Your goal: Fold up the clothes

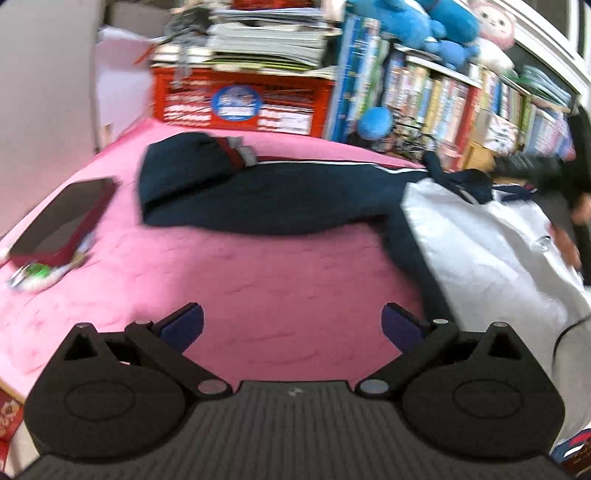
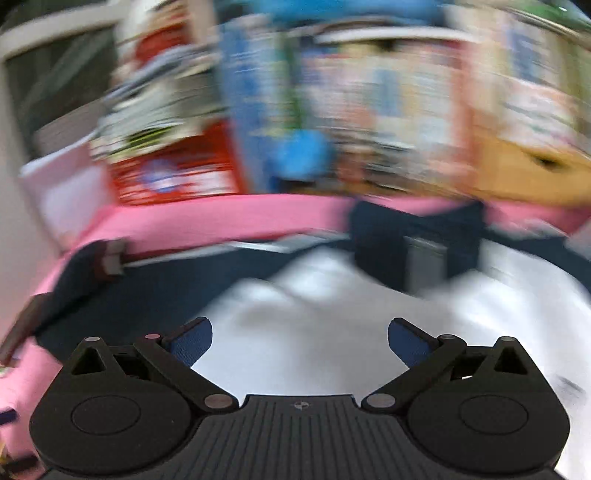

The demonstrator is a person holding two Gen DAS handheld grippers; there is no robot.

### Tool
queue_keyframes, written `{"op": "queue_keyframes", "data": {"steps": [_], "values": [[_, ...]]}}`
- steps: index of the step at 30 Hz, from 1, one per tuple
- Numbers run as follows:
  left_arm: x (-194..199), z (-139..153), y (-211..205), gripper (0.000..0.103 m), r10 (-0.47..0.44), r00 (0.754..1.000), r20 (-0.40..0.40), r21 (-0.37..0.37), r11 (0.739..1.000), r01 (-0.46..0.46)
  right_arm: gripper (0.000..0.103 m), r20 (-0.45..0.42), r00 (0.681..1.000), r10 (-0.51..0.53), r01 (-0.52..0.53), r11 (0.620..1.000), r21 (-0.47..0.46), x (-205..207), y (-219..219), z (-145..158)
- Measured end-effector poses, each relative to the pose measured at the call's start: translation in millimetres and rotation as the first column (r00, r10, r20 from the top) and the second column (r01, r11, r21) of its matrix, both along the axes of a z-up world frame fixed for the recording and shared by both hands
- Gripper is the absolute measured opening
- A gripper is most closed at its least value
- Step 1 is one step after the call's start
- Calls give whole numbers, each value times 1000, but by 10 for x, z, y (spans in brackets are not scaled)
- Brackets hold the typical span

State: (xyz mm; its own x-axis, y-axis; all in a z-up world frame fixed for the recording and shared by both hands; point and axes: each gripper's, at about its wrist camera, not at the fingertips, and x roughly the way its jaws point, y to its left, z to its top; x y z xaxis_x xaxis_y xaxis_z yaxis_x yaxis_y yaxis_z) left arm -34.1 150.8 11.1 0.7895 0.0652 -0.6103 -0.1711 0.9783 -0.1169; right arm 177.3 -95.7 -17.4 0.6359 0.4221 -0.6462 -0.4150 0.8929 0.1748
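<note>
A navy and white jacket lies on a pink blanket (image 1: 229, 266). Its navy sleeve (image 1: 266, 192) stretches left across the blanket, ending in a red and grey striped cuff (image 1: 236, 149). The white body panel (image 1: 487, 240) lies at the right, where a person's hand (image 1: 565, 243) rests on it. My left gripper (image 1: 291, 325) hovers open over bare pink blanket, nothing between its blue pads. In the blurred right wrist view, my right gripper (image 2: 300, 341) stands open above the white panel (image 2: 332, 314), with the navy collar (image 2: 413, 240) beyond it.
A phone in a dark red case (image 1: 61, 218) and a small green trinket (image 1: 35, 273) lie at the blanket's left edge. Behind the blanket stand a red crate (image 1: 240, 99) stacked with papers, a bookshelf (image 1: 461, 96) and blue plush toys (image 1: 417, 22).
</note>
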Motion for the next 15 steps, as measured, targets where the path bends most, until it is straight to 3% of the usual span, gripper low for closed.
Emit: {"op": "queue_keyframes", "data": {"steps": [2,5,8,11,15], "values": [[141,42,-197,103,-39,999,-4,23,999,39,103,5,994,-114,114,993,-33,21,-542,-150],[360,114,-495,103,-90,996,-5,66,994,91,96,0,940,-341,339,933,-123,-9,-1312,-322],[592,166,-786,103,-130,991,-8,91,987,131,99,35,920,-391,392,919,-48,-203,-1862,-294],[797,139,-1061,103,-157,987,-29,106,982,159,103,128,887,-444,444,895,25,-365,-2313,-239],[955,1,-1300,103,-163,981,-102,124,977,175,103,127,794,-594,588,804,84,-111,-2866,-353]]}}
